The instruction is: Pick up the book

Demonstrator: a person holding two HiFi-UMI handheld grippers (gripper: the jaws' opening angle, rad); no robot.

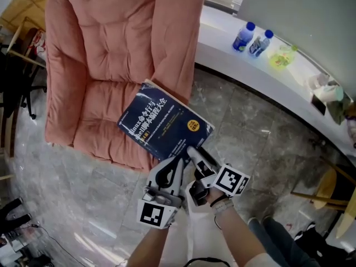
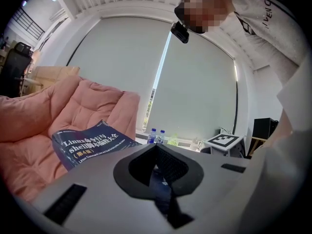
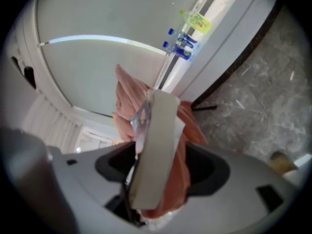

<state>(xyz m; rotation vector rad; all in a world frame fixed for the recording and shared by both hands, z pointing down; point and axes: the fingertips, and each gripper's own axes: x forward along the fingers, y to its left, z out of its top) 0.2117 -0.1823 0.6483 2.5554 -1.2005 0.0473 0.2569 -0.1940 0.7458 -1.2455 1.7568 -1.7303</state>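
A dark blue book (image 1: 161,124) with white and yellow print on its cover hangs tilted over the front of a pink armchair (image 1: 105,65). My left gripper (image 1: 169,168) is shut on the book's near edge. In the left gripper view the cover (image 2: 83,143) runs down into the closed jaws of that gripper (image 2: 158,172). My right gripper (image 1: 197,156) is just to the right at the same edge. In the right gripper view the book's pale page edge (image 3: 156,145) stands between the wide jaws of that gripper (image 3: 158,179), with pink cushion showing in the gap beside it, so the pads do not press on it.
A white ledge (image 1: 267,77) curves along the wall at the upper right, bearing two blue-capped bottles (image 1: 243,36) and a yellow-green one (image 1: 281,57). Grey stone floor (image 1: 250,132) surrounds the armchair. A wooden chair (image 1: 334,193) stands at the right edge.
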